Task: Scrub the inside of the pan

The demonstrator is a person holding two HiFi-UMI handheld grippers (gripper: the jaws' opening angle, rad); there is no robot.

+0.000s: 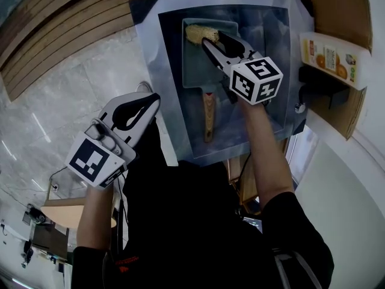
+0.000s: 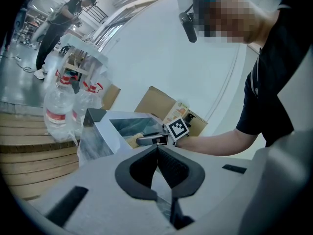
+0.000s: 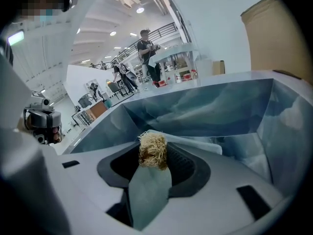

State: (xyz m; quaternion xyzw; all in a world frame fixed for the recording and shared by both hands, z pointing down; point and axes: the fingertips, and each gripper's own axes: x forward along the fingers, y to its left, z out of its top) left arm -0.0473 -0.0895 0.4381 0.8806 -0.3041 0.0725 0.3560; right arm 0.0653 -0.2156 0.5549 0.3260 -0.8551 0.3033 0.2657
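Two roles: right gripper [image 1: 207,41] pinched scrubber [image 1: 194,34] in pan [image 1: 201,71] corner; left gripper [image 1: 153,99] pressed together, empty, idle. I judged scrubbing under way; next needed firm strokes across floor.

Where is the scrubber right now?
In the head view, the scrubber is clamped in the right hand-held gripper, pressed into the upper left corner of the pan, opposite its wooden handle.

The scrubber [image 3: 152,151] is a rough, straw-coloured wad of dry fibre. The pan [image 1: 195,65] looks matt grey, with a varnished wood handle [image 1: 208,116]. The basin [image 1: 171,101] has a glossy, wrinkled sheen, perhaps film over metal. The left gripper [image 2: 157,146] and right gripper [image 1: 206,41] have smooth matt plastic shells and ribbed black pads [image 3: 183,163].
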